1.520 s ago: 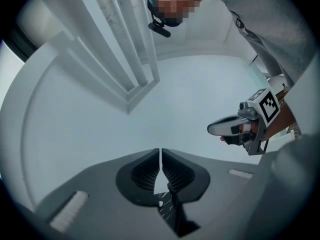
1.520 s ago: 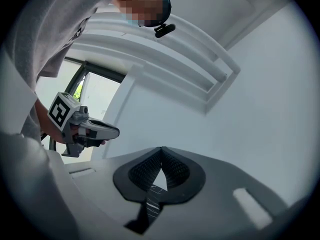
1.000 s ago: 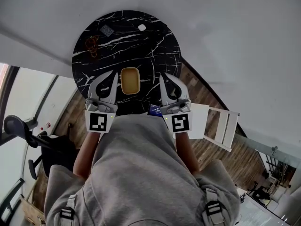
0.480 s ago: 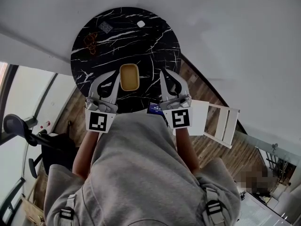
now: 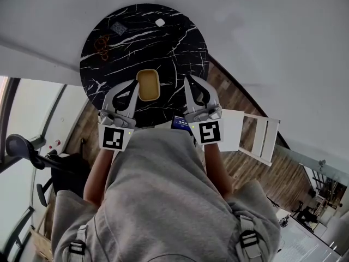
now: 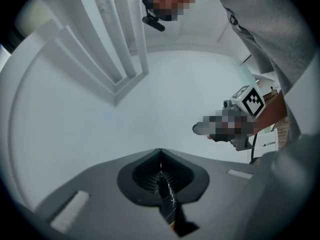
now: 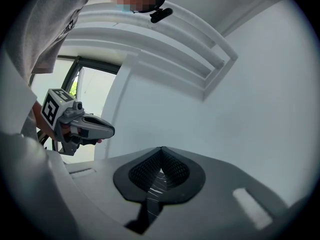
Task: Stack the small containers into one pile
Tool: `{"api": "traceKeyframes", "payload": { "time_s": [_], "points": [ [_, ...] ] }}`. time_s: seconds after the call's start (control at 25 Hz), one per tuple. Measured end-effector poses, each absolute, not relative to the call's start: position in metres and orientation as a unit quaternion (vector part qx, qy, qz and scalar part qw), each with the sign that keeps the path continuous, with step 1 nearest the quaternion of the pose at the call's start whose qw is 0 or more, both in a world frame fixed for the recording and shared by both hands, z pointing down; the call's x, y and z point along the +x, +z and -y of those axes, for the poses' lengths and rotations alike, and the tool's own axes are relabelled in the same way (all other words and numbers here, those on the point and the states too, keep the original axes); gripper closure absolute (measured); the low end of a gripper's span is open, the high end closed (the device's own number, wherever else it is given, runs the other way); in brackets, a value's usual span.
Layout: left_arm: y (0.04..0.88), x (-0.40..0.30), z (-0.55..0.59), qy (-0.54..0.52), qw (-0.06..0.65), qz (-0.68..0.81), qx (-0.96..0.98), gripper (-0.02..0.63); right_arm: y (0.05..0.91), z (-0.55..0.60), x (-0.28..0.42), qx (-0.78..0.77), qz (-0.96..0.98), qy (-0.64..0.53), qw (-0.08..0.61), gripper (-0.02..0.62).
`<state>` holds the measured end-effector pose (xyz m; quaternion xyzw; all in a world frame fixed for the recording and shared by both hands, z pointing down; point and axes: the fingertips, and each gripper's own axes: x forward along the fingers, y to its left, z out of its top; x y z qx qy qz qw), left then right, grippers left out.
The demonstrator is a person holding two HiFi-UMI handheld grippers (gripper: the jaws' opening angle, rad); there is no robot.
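Observation:
A yellow rectangular container (image 5: 148, 84) sits on the round black marble table (image 5: 163, 42), near the table's close edge. I cannot tell whether others are nested inside it. My left gripper (image 5: 132, 85) is held level just left of the container, jaws shut and empty. My right gripper (image 5: 188, 82) is level on the container's right, a little apart from it, also shut and empty. In the left gripper view the shut left gripper (image 6: 160, 159) points at a white wall, with the right gripper (image 6: 242, 115) off to the side. The right gripper view shows the same: shut right gripper (image 7: 161, 166), left gripper (image 7: 75, 121) beside it.
At the table's far side lie a small white object (image 5: 160, 22), a grey square piece (image 5: 118, 28) and a brown item (image 5: 101, 44). A white stool (image 5: 252, 138) stands right of the table and an office chair (image 5: 24, 149) at the left. A blue item (image 5: 180, 123) lies at the near table edge.
The table and the yellow container have shifted up the head view. The left gripper has edged forward, its tip now level with the container. Both grippers stay shut.

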<state>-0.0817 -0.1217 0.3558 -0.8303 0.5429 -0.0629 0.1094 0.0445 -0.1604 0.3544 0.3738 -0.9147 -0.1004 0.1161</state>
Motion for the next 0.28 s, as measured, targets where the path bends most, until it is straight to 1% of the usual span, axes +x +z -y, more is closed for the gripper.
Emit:
{"api": "traceKeyframes", "payload": {
  "time_s": [0.12,0.28],
  "points": [
    [0.363,-0.079,0.122,-0.072,0.102,-0.541,-0.831,0.607,0.361,0.162,0.049,0.38,0.913,-0.087,0.124,0.586],
    [0.379,-0.072,0.12,-0.077,0.068,-0.545,-0.832,0.607,0.368,0.163,0.057,0.381,0.912,-0.074,0.128,0.586]
  ]
}}
